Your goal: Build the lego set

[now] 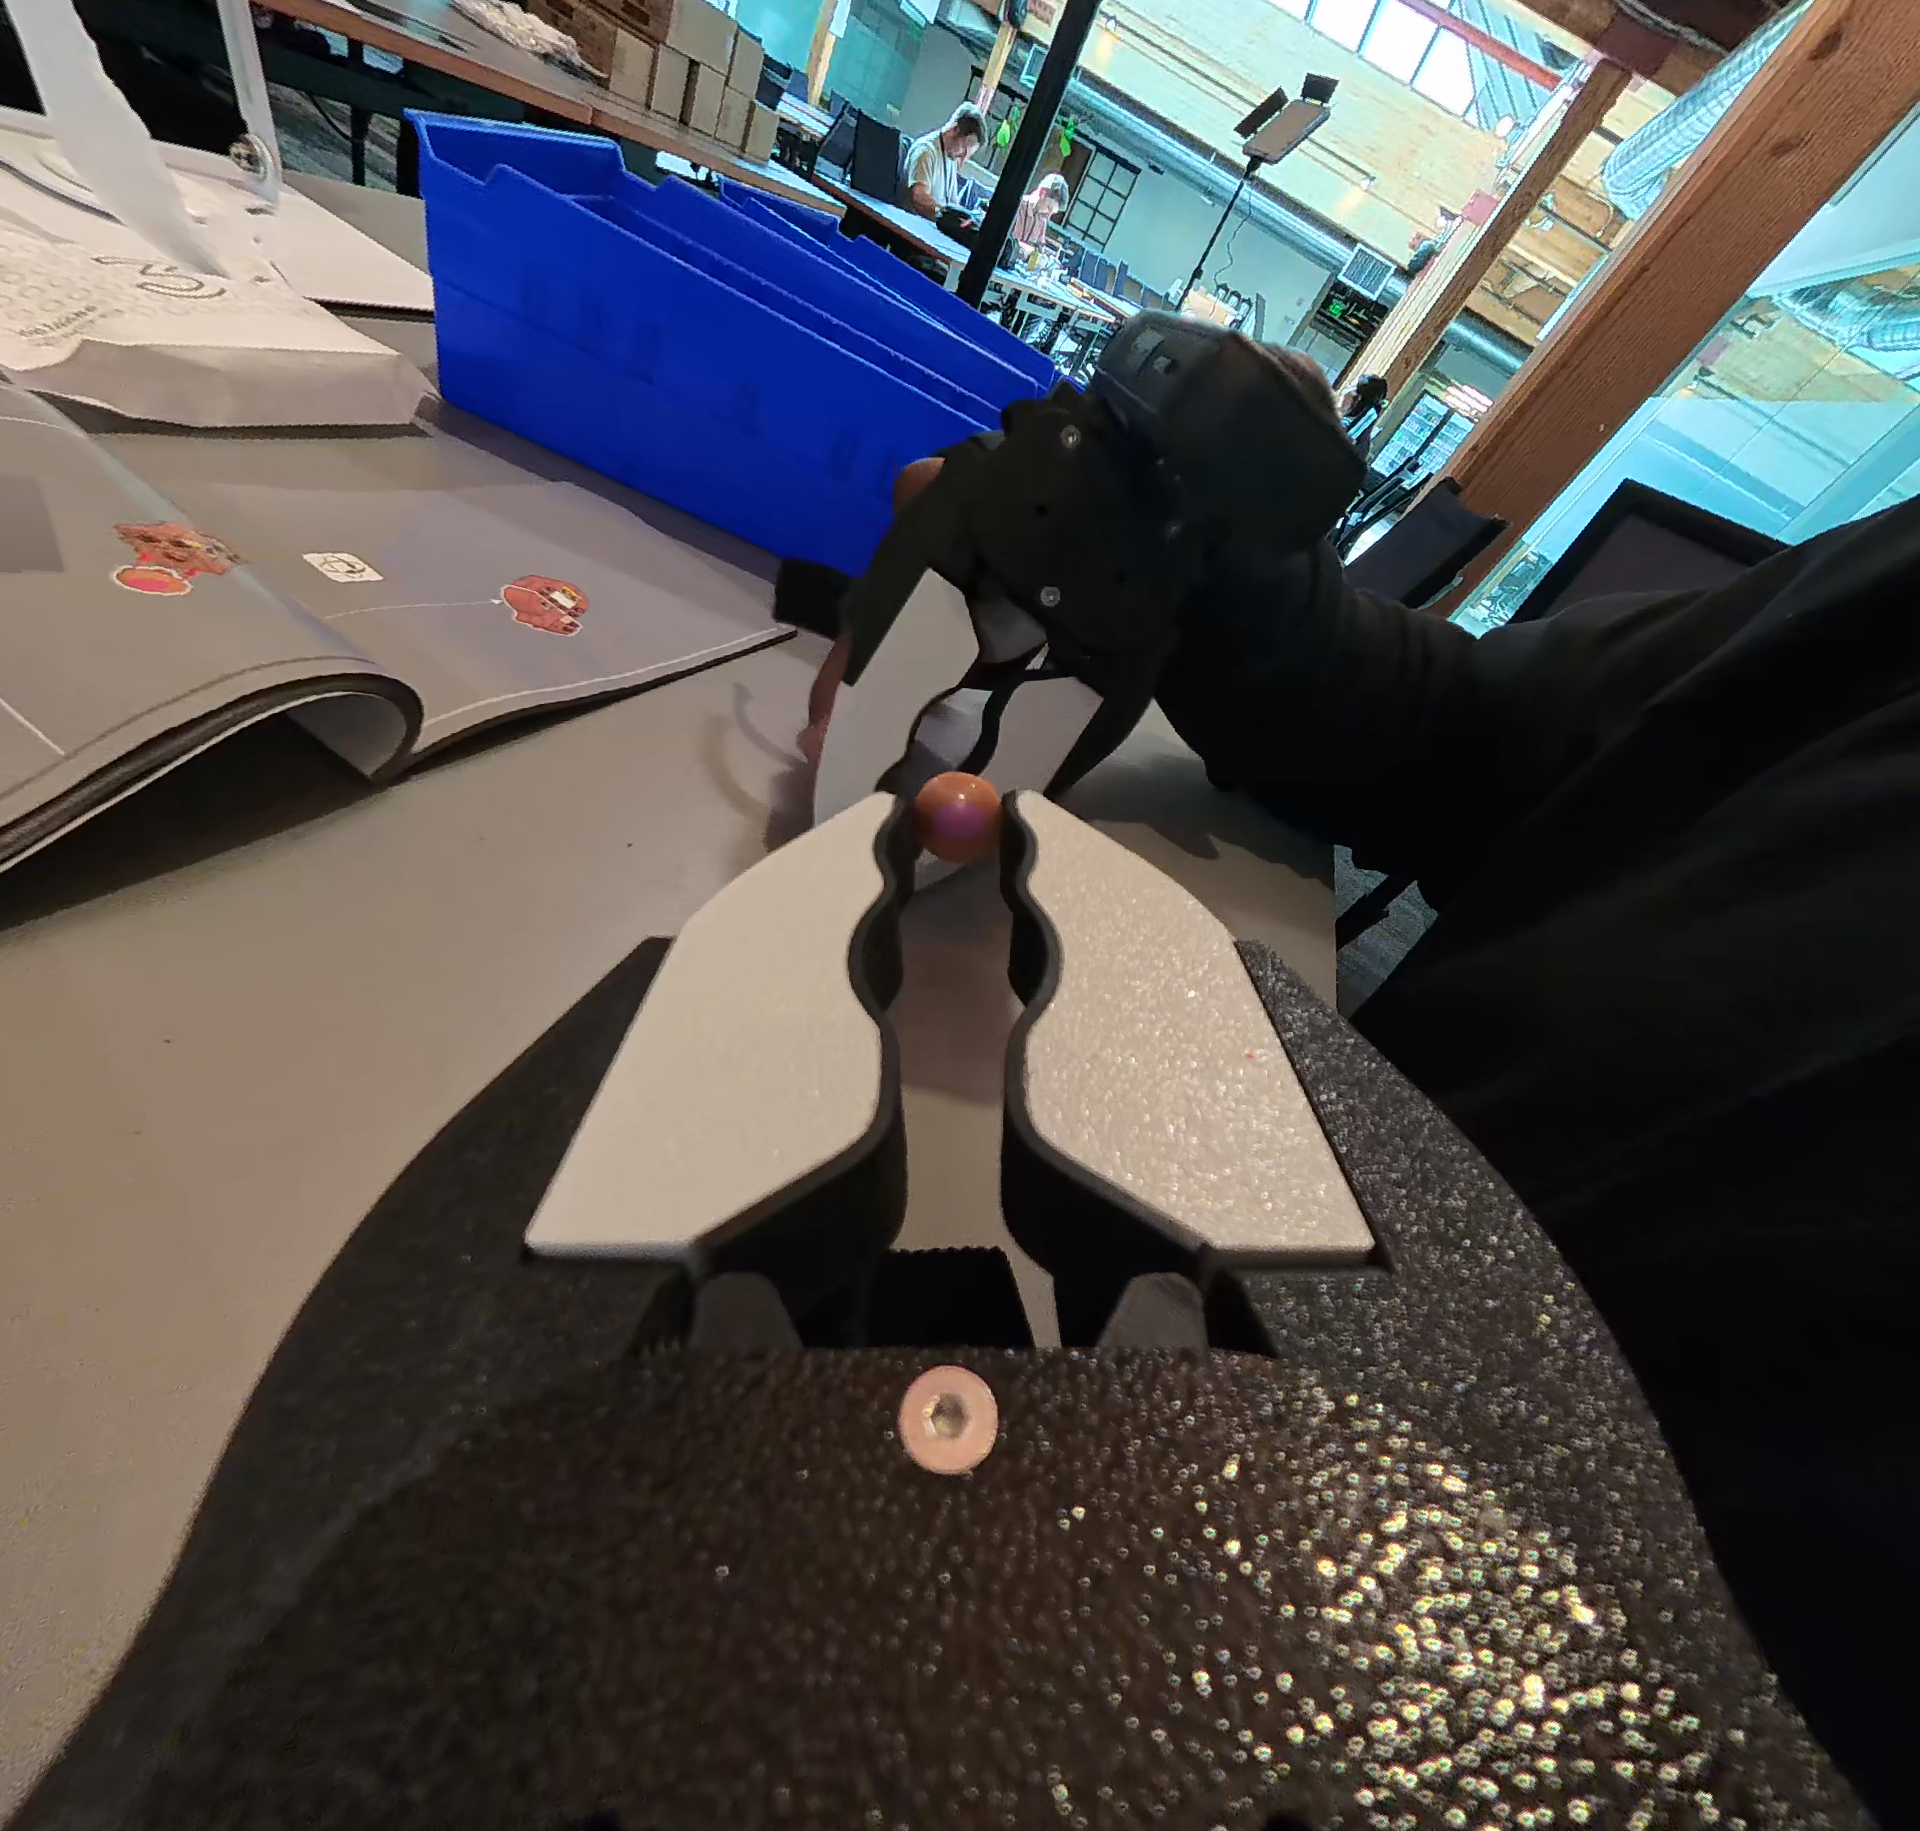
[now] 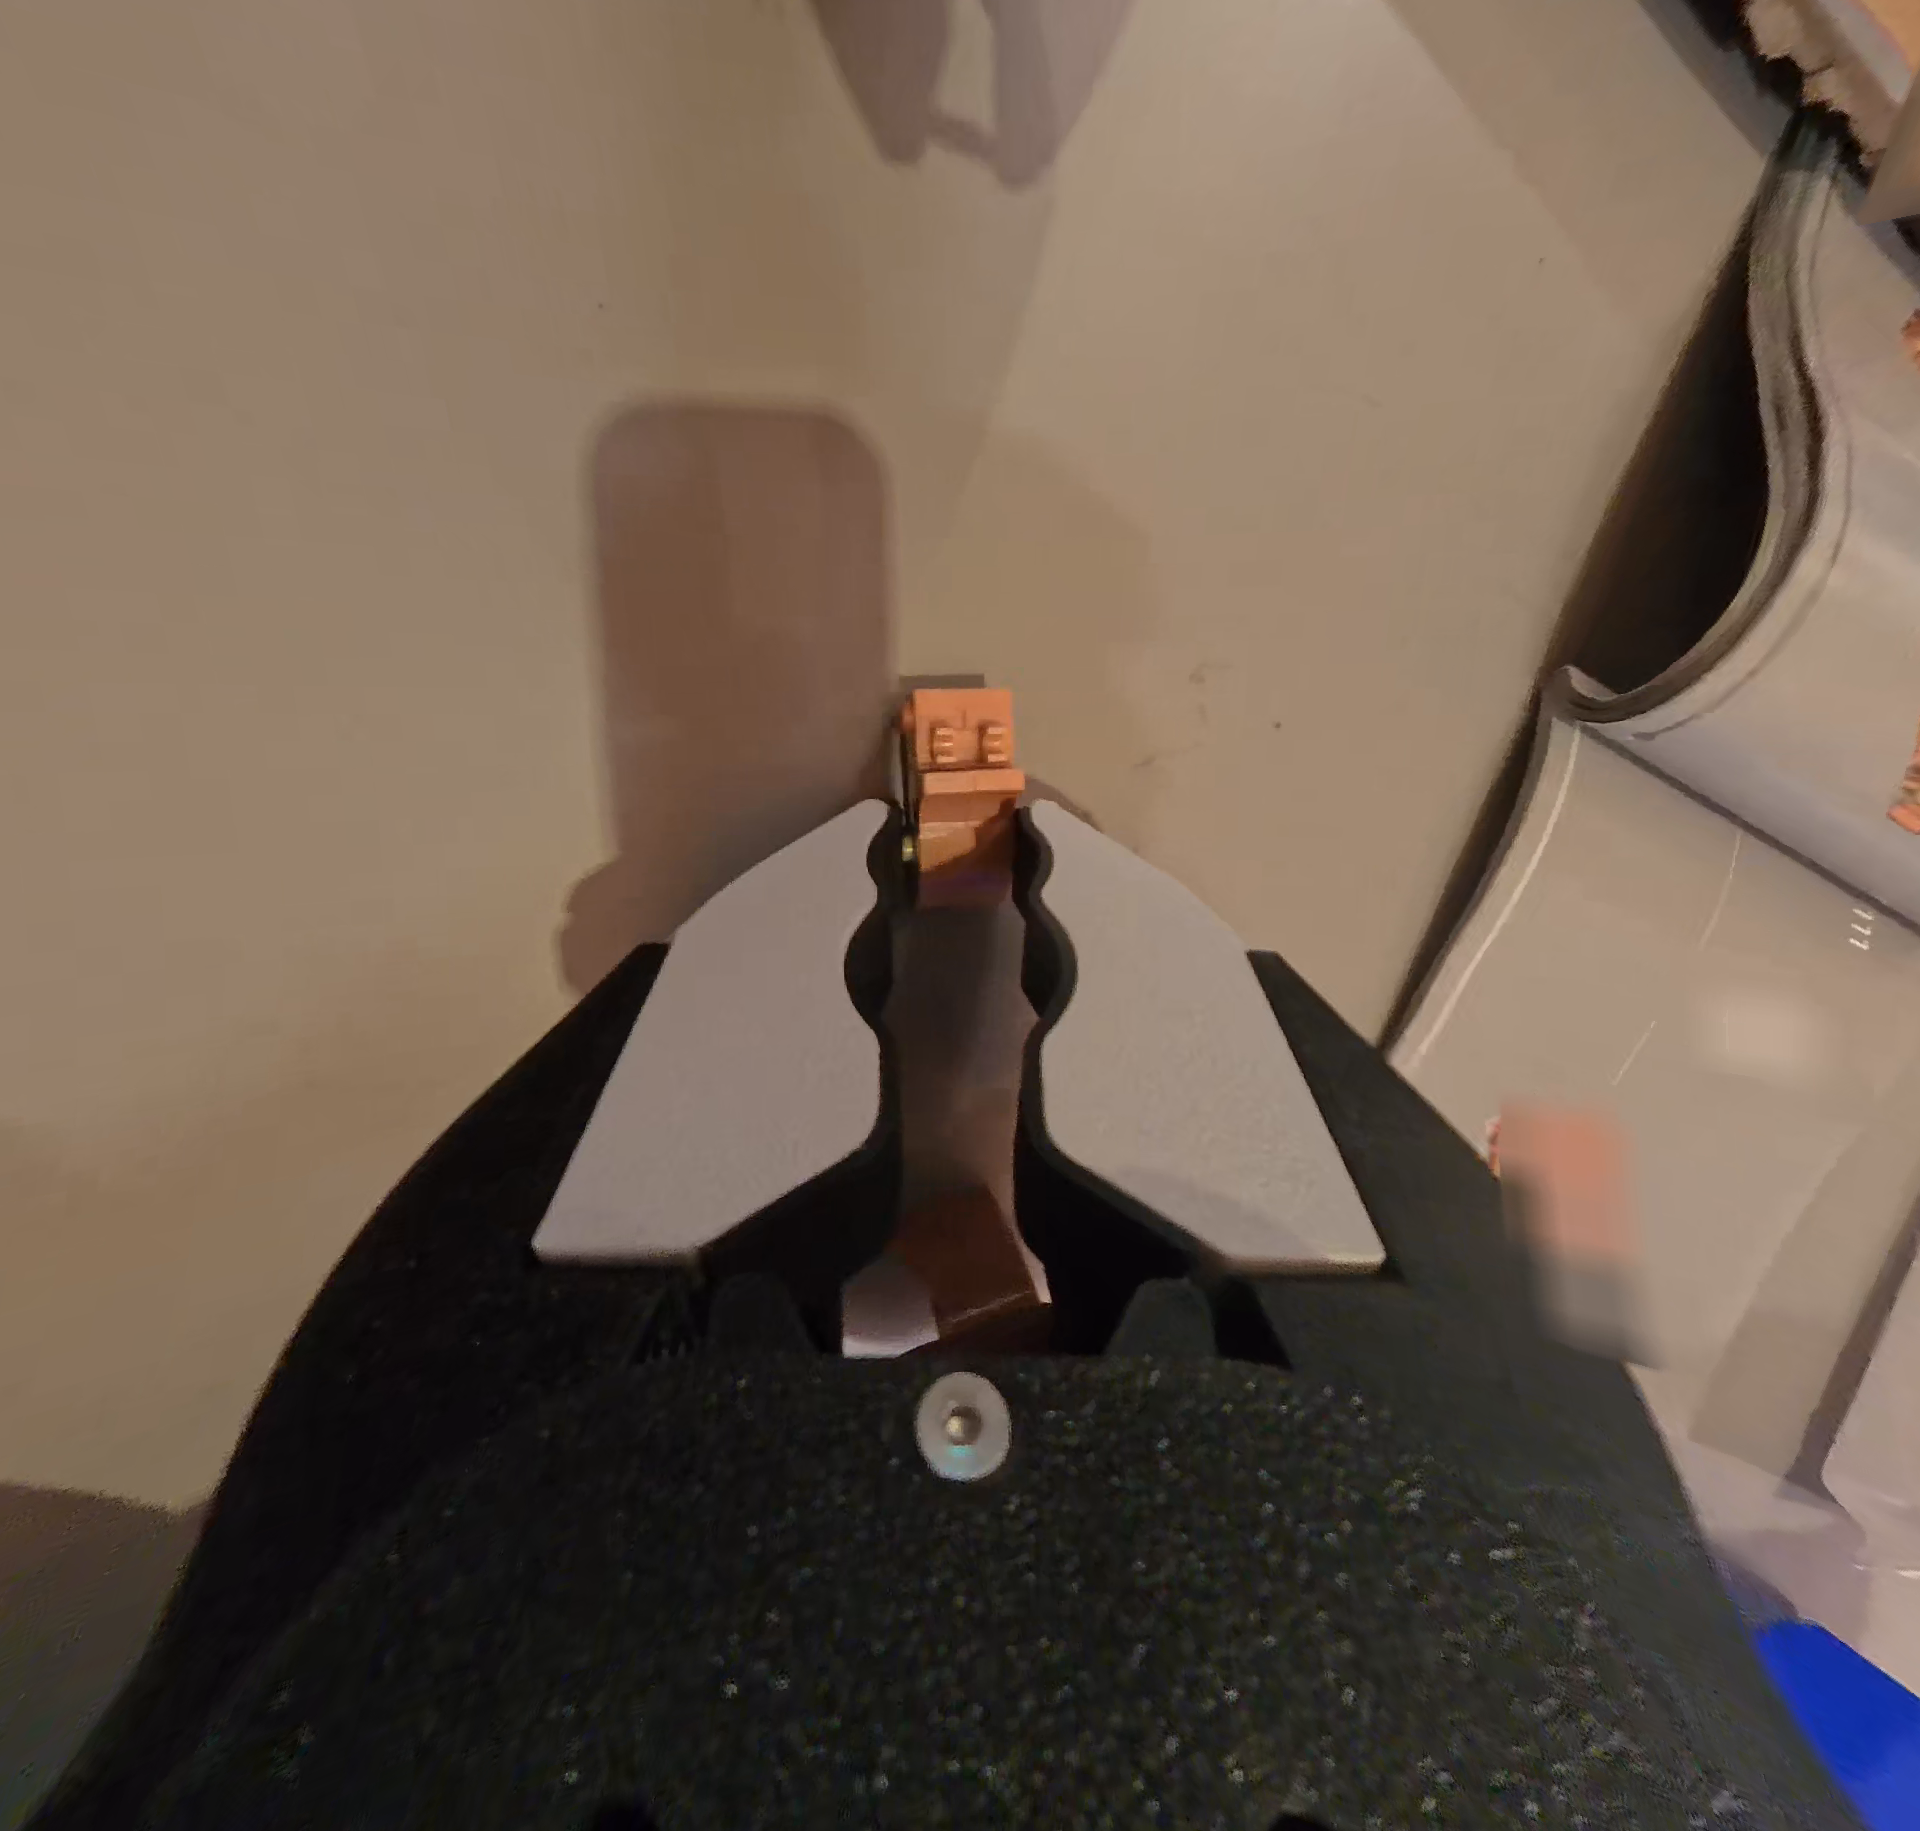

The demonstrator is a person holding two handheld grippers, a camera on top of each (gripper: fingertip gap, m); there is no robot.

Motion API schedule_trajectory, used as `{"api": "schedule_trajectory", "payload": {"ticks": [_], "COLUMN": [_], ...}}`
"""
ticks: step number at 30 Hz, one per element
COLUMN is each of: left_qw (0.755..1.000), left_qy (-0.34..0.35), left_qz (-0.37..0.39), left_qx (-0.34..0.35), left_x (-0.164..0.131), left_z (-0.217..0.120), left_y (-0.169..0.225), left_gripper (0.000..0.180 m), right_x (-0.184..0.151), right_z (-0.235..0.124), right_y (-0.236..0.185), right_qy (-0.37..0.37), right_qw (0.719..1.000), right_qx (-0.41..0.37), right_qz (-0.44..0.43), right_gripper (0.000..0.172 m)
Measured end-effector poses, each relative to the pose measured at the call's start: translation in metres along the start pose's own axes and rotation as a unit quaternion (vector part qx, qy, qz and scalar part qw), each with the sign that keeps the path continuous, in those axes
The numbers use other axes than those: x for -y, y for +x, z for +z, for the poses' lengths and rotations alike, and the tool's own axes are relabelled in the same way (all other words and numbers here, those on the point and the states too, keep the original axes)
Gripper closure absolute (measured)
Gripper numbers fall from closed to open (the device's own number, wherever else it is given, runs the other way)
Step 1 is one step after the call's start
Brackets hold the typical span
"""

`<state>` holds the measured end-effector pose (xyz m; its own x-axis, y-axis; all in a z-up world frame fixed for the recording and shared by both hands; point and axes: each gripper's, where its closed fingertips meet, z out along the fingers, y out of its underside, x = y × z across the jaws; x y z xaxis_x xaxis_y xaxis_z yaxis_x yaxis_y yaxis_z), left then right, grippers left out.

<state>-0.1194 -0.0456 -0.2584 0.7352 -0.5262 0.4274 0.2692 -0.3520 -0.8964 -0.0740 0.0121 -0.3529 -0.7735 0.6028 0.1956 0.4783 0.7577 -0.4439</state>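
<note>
1. Table (image 1: 260, 1106), grey and matte, carried everything; the right wrist view looked straight down on its pale surface.
2. Blue plastic bins (image 1: 665, 327) stood in a row toward the far side of the table, behind the other items.
3. An open grey booklet (image 1: 395, 618) lay flat near the left edge, with small reddish-brown build pictures on its page; white printed sheets (image 1: 156, 327) lay beyond it.
4. The right gripper (image 2: 961, 846) pointed down at the table, jaws narrow, with a small orange-brown brick assembly (image 2: 961, 753) clamped between its fingertips, both pads against its sides, its studded end sticking out past them.
5. The left gripper (image 1: 956, 831) hung low over the table near its right edge, jaws narrow, pinching a small round orange-brown ball piece (image 1: 956, 815) at the very tips, just before the right gripper's black body.
</note>
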Motion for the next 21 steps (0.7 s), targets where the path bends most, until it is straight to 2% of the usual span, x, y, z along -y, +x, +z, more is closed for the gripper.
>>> {"api": "schedule_trajectory", "payload": {"ticks": [5,7,10,12,17,19,21], "left_qw": [1.0,1.0,1.0,1.0,1.0,1.0,1.0], "left_qy": [0.0,0.001,0.003,0.005,0.006,0.006,0.004], "left_qz": [0.002,0.003,0.0,0.0,0.0,0.0,0.002], "left_qx": [-0.004,-0.003,-0.001,-0.002,-0.012,-0.017,-0.018], "left_x": [0.0,0.0,0.0,0.001,0.001,0.001,0.001], "left_z": [0.001,0.0,-0.001,-0.001,-0.001,0.0,0.0], "left_y": [0.002,0.001,0.0,0.001,0.004,0.006,0.007], "left_gripper": [0.166,0.166,0.165,0.165,0.166,0.166,0.166], "right_x": [0.005,0.001,-0.002,-0.001,0.02,0.022,0.02], "right_z": [-0.006,-0.005,-0.005,-0.007,-0.022,-0.025,-0.023], "right_y": [-0.032,-0.026,-0.01,-0.006,-0.005,-0.018,-0.022], "right_qy": [0.002,-0.02,-0.035,-0.024,0.086,0.089,0.063], "right_qw": [0.985,0.98,0.984,0.988,0.995,0.992,0.992], "right_qx": [0.172,0.196,0.171,0.147,0.056,0.069,0.083], "right_qz": [0.019,0.038,0.045,0.044,-0.015,-0.053,-0.073], "right_gripper": [0.152,0.147,0.122,0.117,0.14,0.144,0.145]}}
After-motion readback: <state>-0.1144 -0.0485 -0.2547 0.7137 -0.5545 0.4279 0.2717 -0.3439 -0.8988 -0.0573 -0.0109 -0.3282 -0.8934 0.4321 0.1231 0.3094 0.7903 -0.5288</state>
